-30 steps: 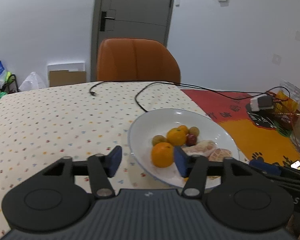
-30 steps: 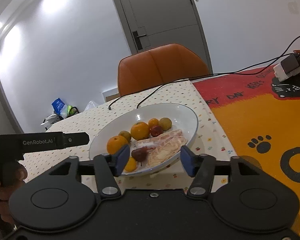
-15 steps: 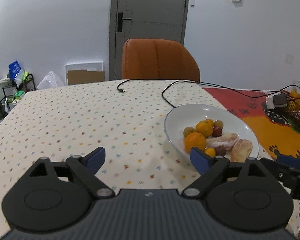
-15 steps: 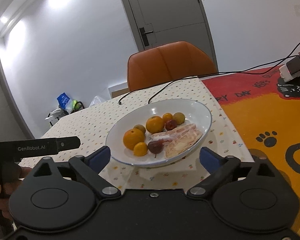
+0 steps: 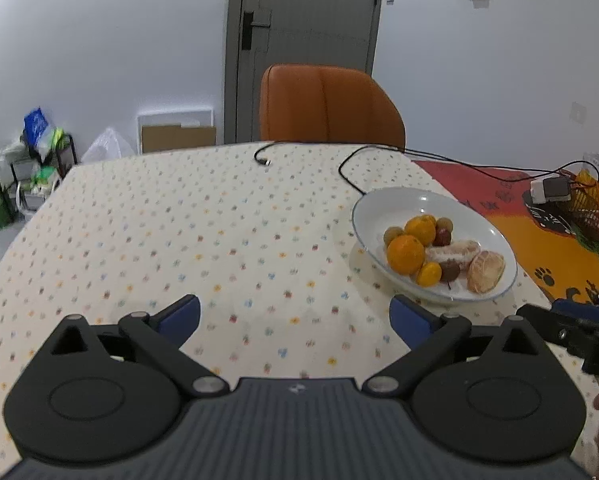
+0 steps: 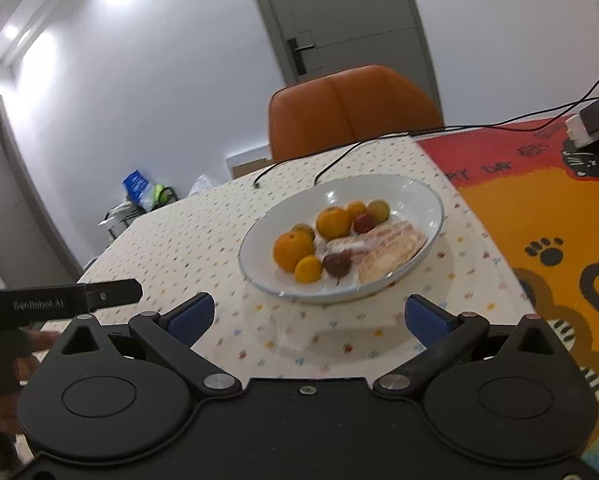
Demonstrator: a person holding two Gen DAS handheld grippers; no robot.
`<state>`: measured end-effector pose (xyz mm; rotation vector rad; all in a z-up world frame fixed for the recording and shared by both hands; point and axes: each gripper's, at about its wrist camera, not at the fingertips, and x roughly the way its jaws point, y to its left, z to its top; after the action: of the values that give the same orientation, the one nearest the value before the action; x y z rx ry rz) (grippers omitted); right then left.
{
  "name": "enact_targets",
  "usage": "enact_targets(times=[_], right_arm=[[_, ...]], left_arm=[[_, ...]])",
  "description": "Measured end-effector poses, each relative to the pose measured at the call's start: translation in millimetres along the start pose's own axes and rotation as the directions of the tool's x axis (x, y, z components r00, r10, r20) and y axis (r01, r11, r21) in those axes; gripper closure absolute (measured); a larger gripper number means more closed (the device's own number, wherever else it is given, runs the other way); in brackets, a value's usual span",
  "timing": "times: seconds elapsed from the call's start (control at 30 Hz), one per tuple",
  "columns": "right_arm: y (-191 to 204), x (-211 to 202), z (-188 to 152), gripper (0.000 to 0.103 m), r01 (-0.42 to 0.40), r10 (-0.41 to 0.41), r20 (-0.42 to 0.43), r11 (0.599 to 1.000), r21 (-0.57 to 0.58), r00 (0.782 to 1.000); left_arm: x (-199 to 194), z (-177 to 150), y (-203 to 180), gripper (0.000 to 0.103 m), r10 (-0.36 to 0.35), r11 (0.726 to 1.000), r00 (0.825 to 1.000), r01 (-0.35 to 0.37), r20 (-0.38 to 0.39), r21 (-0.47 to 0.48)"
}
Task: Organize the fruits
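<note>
A white plate (image 5: pixel 415 200) (image 6: pixel 427 196) on the dotted tablecloth holds oranges (image 5: pixel 405 253) (image 6: pixel 293 250), small green and red fruits (image 6: pixel 336 264) and peeled pale segments (image 5: pixel 485 271) (image 6: pixel 391 248). My left gripper (image 5: pixel 295 316) is open and empty, hovering over the cloth to the left of the plate and nearer than it. My right gripper (image 6: pixel 309 316) is open and empty too, just in front of the plate's near rim. The left gripper's black body (image 6: pixel 59 300) shows at the left edge of the right wrist view.
An orange chair (image 5: pixel 331 108) stands at the table's far side. A black cable (image 5: pixel 351 160) runs across the cloth behind the plate. A red and orange mat (image 6: pixel 539 208) with a charger (image 6: pixel 591 120) lies to the right. Bags and a box sit on the floor at left.
Both grippers have pulled back from the plate and opened wide. The left one also swung left, so the plate now sits off to its right.
</note>
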<state>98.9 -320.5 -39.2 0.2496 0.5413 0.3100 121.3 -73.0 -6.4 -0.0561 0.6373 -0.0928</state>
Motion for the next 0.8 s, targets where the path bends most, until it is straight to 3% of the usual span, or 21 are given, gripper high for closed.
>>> enact_targets(times=[0.37, 0.8], right_arm=[[-1.6, -7.3, -11.3, 0.000, -0.007, 0.007, -0.019, 1.000, -0.014, 1.000], [29.3, -19.9, -8.7, 0.000, -0.052, 0.050, -0.022, 0.994, -0.091, 0.998]], left_arm=[[-26.0, -12.9, 21.5, 0.002, 0.052, 0.998, 0.999, -0.052, 0.005, -0.018], [-56.0, -28.8, 49.9, 0.002, 0.073, 0.996, 0.997, -0.071, 0.029, -0.050]])
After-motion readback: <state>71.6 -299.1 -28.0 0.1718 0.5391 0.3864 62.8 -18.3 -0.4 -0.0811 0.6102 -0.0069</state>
